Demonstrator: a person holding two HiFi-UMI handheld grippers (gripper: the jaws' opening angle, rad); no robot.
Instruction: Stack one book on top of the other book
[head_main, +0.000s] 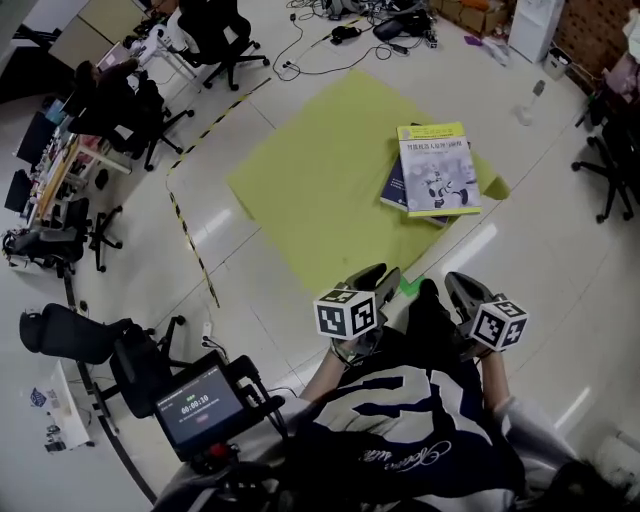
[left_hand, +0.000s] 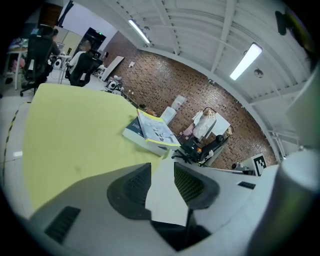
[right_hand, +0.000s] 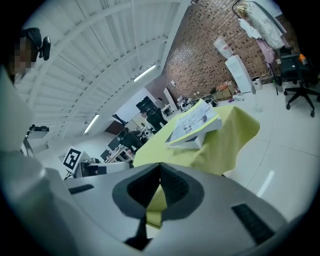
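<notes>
The top book (head_main: 438, 172) lies on the lower book (head_main: 392, 186) near the yellow tabletop's (head_main: 300, 190) far right corner. Well apart from them, the left hand-held gripper (left_hand: 162, 175) is narrowly parted and empty, and the right hand-held gripper (right_hand: 160, 172) is closed on nothing.

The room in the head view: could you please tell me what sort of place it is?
Probably an open office or lab: swivel chairs at cluttered desks, cables trailing over the glossy floor, a brick wall.

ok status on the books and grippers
Left gripper jaws open, empty. Right gripper jaws shut, empty. Yellow book sits on dark book, on yellow cloth. Nothing in the way.
</notes>
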